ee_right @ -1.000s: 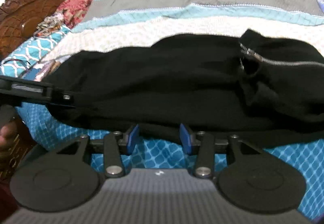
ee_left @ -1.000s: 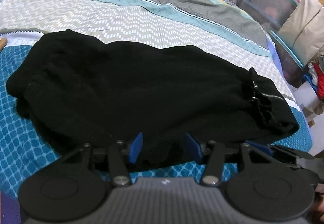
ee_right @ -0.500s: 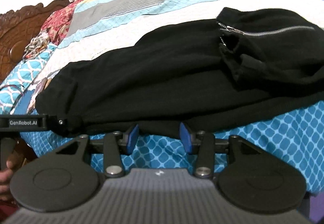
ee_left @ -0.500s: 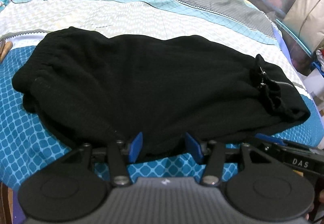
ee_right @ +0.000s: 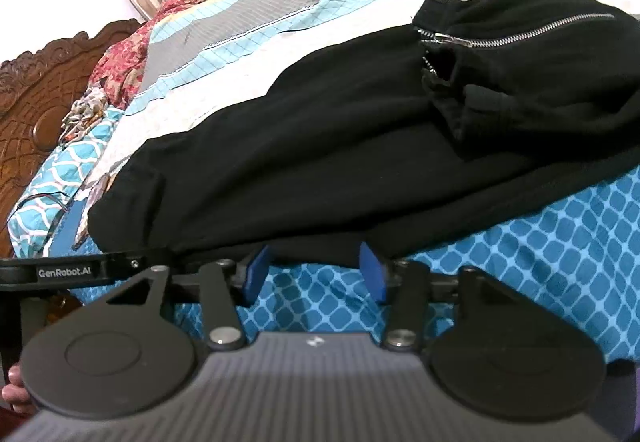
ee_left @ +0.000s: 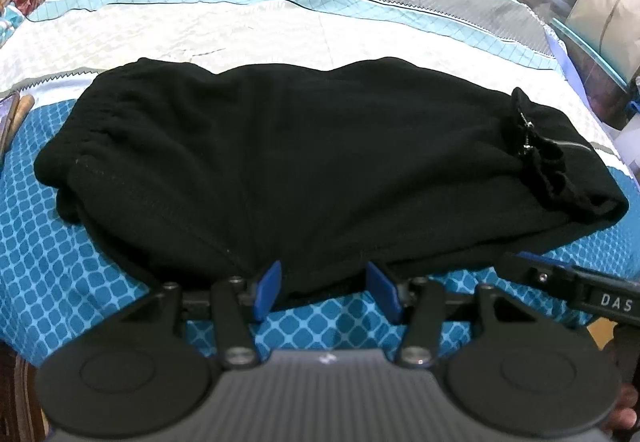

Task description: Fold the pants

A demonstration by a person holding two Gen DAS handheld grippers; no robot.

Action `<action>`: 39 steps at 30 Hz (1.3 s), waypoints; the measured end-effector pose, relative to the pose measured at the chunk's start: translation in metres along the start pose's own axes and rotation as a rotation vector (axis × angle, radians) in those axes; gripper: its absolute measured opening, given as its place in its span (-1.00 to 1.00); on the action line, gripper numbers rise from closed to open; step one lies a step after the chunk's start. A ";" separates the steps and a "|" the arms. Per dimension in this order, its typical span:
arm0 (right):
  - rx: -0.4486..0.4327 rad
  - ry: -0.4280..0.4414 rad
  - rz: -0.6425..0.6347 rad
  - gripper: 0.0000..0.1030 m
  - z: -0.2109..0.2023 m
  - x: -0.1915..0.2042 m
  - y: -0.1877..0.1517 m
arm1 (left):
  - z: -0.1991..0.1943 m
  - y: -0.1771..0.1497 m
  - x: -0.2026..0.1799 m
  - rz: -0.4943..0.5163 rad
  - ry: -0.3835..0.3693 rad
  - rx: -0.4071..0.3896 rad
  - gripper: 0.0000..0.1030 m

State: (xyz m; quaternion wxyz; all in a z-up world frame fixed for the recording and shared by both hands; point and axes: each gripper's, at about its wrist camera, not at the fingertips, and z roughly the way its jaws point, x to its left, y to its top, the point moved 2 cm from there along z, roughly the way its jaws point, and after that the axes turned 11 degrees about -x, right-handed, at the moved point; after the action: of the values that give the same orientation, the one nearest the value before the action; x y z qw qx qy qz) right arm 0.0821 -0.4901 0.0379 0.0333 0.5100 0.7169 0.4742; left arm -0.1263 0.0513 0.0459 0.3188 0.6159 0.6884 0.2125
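Since a second ago the right tongs (ee_right: 312, 274) have rolled so the bed (ee_right: 540, 238) tilts in their view, and their jaws have just been opening a little, with nothing between them but bedcover. The left tongs (ee_left: 323, 292) have hardly shifted, though the pants (ee_left: 304, 170) now sit lower and fuller in their view.

The pants lie across the near part of the bed, black, already doubled along their length, the waistband to the left and the zipped leg ends (ee_right: 520, 30) bunched at the right. Both tongs stand spread at the near edge of the cloth, side by side; the left pair straddles that edge without pinching it, the right pair hovers just short of it (each tool's arm pokes into the other's view, so they are close together).

To my eye they are lined up along the long near edge so as to catch it at two spots and carry it over evenly. The next fold looks not yet begun.
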 end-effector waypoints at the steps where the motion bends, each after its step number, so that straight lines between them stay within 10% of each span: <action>1: 0.000 0.004 0.003 0.03 -0.001 -0.001 0.000 | 0.000 0.000 0.000 0.002 0.002 0.001 -0.04; 24: -0.108 0.072 -0.131 0.03 -0.030 0.020 0.004 | -0.006 -0.004 -0.006 0.020 0.013 0.005 0.07; 39: -0.057 0.036 -0.112 0.03 -0.012 0.028 0.014 | -0.041 0.003 0.022 -0.035 -0.131 -0.121 0.31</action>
State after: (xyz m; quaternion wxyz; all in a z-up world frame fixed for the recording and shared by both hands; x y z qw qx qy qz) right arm 0.0717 -0.4765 0.0666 0.0613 0.4593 0.7311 0.5008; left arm -0.1536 0.0773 0.0725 0.4033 0.5960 0.6627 0.2073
